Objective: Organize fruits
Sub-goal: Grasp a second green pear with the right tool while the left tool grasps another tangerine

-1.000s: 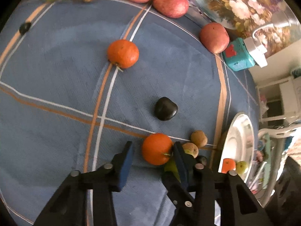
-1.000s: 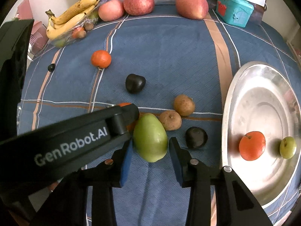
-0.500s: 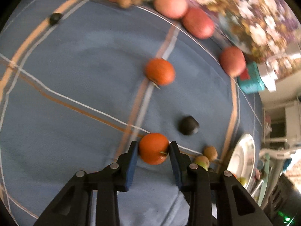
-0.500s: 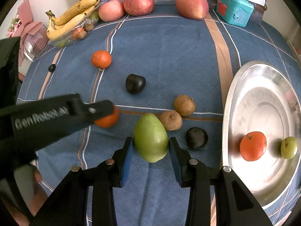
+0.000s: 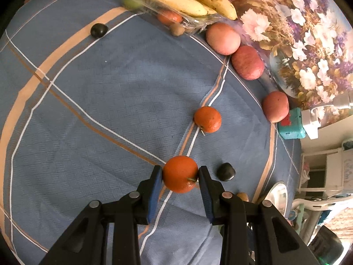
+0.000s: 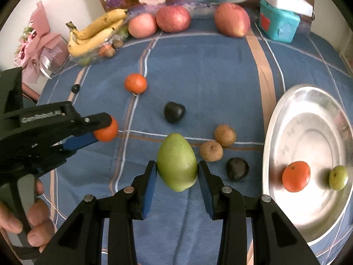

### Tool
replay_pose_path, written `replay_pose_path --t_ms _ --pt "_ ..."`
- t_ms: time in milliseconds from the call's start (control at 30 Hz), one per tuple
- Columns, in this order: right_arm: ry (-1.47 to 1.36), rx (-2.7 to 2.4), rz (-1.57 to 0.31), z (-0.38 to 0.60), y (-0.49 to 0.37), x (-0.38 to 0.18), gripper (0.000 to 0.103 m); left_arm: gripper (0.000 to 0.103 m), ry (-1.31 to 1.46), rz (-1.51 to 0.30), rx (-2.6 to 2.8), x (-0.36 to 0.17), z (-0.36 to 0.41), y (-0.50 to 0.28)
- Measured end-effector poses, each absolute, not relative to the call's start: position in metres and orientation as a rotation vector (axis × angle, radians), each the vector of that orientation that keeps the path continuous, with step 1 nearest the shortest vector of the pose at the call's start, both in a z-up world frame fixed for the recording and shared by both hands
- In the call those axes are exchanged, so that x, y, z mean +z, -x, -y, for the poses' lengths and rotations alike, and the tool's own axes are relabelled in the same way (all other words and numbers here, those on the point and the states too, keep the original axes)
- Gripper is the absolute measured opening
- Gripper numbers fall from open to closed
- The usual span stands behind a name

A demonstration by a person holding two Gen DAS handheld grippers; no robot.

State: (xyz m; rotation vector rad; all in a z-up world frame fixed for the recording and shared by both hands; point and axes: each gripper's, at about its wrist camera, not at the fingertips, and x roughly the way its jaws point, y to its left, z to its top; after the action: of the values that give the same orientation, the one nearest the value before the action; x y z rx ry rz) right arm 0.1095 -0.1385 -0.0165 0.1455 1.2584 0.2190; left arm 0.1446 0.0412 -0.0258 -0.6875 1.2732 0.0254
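Note:
My left gripper (image 5: 179, 175) is shut on an orange (image 5: 180, 174) and holds it above the blue cloth; it also shows in the right wrist view (image 6: 106, 130). My right gripper (image 6: 177, 172) is shut on a green mango (image 6: 177, 161), lifted off the cloth. A silver plate (image 6: 308, 132) at the right holds an orange (image 6: 296, 176) and a small green fruit (image 6: 338, 177). A second orange (image 6: 135, 83), two brown fruits (image 6: 225, 135), (image 6: 211, 151) and two dark fruits (image 6: 174, 111), (image 6: 237, 168) lie on the cloth.
Three red apples (image 6: 173, 18) line the far edge, with bananas (image 6: 97, 33) in a clear tray at the far left. A teal box (image 6: 279, 23) stands at the far right. A small dark fruit (image 6: 75, 88) lies at the left. A flower picture (image 5: 297, 33) backs the table.
My left gripper closed on the orange, lifted it and swung left, away from the right gripper. My right gripper closed on the green mango and raised it slightly.

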Motion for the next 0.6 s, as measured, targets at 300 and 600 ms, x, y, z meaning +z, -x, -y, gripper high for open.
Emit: replay_pose_path --t_ms 300,600 --pt "-0.145 0.231 -1.229 0.136 -0.108 -0.004 0.039 0.036 0.683 -1.265 0.013 -0.018 -0.041 -0.140" --pt "-0.165 0.211 -1.218 0.149 -0.106 -0.002 0.039 0.036 0.671 -1.271 -0.006 -0.016 -0.028 -0.140"
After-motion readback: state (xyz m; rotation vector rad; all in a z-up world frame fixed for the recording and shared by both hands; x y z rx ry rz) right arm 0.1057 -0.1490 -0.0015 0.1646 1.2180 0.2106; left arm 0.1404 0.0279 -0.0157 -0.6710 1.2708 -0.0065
